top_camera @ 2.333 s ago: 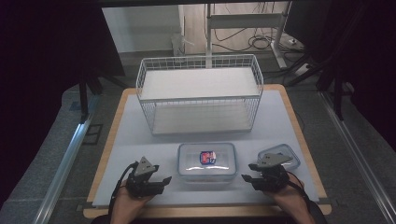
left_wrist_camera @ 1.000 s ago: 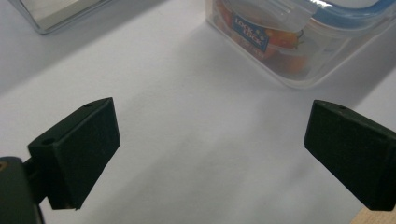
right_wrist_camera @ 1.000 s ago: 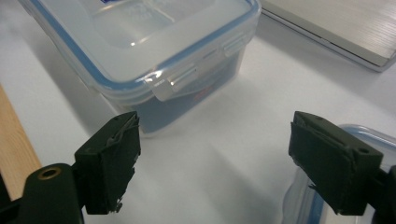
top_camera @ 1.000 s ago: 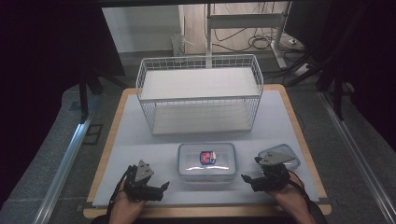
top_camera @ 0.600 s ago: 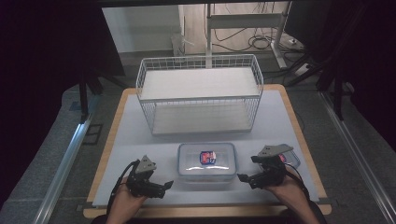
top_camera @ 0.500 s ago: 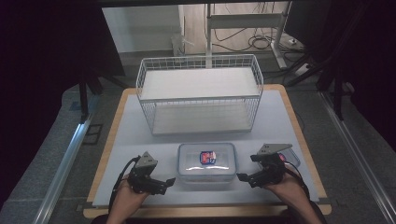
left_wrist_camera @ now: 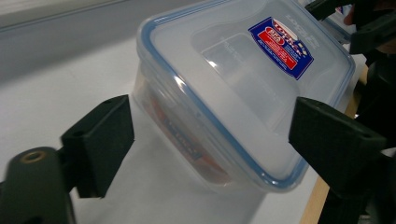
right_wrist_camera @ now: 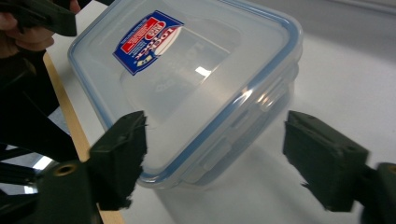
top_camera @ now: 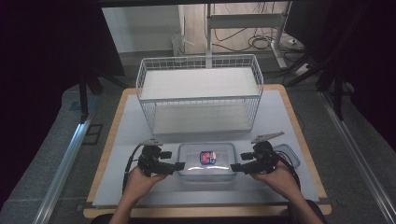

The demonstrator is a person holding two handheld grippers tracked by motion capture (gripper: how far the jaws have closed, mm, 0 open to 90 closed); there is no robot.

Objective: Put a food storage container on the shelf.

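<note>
Now we have both grippers closing in on the clear plastic container (top_camera: 206, 161), which sits on the pale worktop (top_camera: 280, 116) near its front edge, just in front of the white wire basket (top_camera: 200, 93). Our left gripper (top_camera: 179, 166) faces its left end and our right gripper (top_camera: 233, 166) its right end. Both sets of fingers have just been narrowing, yet in each gripper view the black pads stand released, with a corner of the container between them and a clear gap on either side.

To do this well, we judge that each gripper should slide further in until the pads bracket the wall below the lid's rim, then squeeze evenly from both ends so the box lifts level and does not twist.

The container is a rounded rectangle of smooth, translucent plastic with a blue seal line round the lid (left_wrist_camera: 243, 79), moulded clip flaps on the sides and a red and blue label (right_wrist_camera: 147, 41) on top. Such glossy walls may slip under hard, flat pads. The basket is thin white wire, open on top. Another clear lid (top_camera: 286, 152) lies just beyond our right hand.
</note>
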